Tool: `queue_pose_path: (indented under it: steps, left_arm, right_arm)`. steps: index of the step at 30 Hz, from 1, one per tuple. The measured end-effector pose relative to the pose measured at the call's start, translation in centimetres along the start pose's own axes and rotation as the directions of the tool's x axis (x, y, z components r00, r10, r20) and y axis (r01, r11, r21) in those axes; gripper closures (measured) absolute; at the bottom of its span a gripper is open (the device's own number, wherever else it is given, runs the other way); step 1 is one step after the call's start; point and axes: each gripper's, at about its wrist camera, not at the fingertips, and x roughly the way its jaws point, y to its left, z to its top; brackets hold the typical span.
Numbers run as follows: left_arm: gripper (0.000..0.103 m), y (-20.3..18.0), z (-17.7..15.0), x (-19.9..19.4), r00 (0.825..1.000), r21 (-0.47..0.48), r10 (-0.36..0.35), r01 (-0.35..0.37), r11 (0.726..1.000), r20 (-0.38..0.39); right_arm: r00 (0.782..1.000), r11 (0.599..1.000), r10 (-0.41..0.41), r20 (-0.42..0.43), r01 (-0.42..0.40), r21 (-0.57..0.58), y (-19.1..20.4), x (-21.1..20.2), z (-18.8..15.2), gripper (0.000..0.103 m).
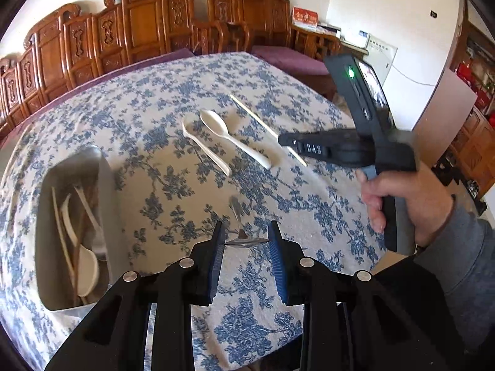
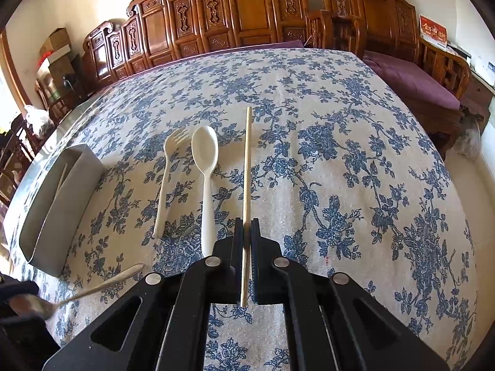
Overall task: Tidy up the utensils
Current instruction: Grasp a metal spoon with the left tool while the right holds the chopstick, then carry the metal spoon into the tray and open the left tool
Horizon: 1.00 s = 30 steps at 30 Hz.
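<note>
Where black fingers cover it — metal spoon (image 1: 244, 241) bowl stays half-hidden.

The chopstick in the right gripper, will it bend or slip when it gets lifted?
The chopstick looks like thin, straight wood, so it probably stays stiff and feels light. The right gripper pinches it near one end, so the long free end may droop or swivel. Being round, it would likely roll if dropped.

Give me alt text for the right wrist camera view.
The right claw is shut on a wooden chopstick over a blue floral tablecloth. To its left lie a white spoon, a white fork and a metal box.
</note>
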Motion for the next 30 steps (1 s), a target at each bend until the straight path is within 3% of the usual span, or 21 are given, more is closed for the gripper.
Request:
queue_pose_path:
  steps: [13, 30]
  left_arm:
    - [0.077, 2.6, 2.2, -2.5, 0.996, -0.031, 0.053, -0.051, 0.998, 0.067]
    - [0.077, 6.2, 3.4, -6.7, 0.980, -0.078, 0.129, -0.118, 0.990, 0.149]
  right_arm:
    - [0.999, 1.000, 0.026, 0.028, -0.025, -0.019, 1.5, -0.8, 0.5, 0.097]
    - [0.992, 0.990, 0.106, 0.073, -0.099, -0.106, 6.7, -3.0, 1.1, 0.097]
